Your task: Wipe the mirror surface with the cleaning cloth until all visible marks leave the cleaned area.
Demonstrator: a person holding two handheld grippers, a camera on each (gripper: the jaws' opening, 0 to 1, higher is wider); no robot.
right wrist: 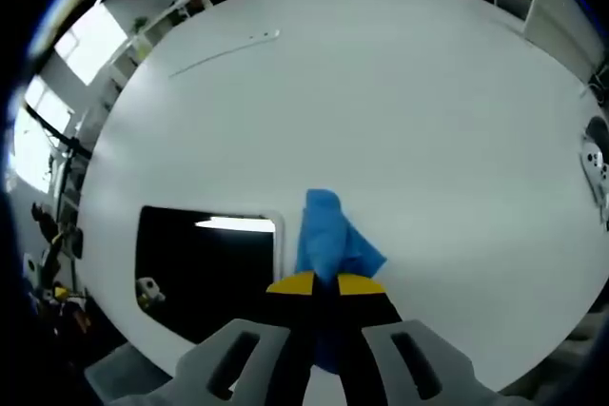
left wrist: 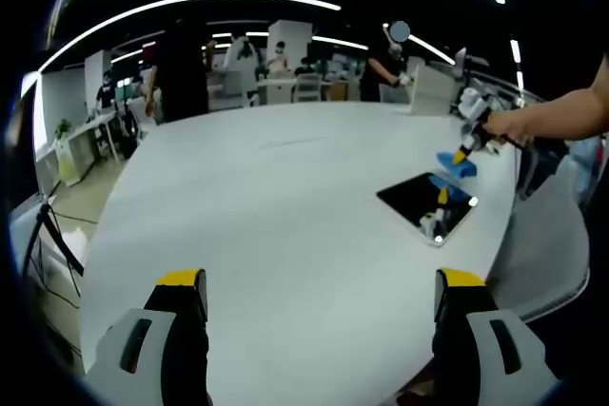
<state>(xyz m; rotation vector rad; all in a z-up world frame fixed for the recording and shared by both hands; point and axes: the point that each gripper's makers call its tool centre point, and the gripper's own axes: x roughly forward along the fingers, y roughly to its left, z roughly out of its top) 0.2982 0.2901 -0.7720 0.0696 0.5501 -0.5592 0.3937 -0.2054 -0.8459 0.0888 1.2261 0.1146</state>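
Pinching the blue cleaning cloth [right wrist: 328, 235] between closed tips, the right gripper [right wrist: 319, 284] hangs just right of the mirror [right wrist: 205, 268], the cloth off the glass. The left gripper [left wrist: 319, 292] stands wide and empty, the mirror far ahead to its right. Dragging could slide the unheld mirror on the white table [right wrist: 381, 102].

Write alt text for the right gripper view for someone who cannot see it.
The right gripper, its yellow-tipped fingers shut on a blue cleaning cloth, holds it over a white table just right of a dark rectangular mirror. The cloth lies beside the mirror's edge, not on the glass.
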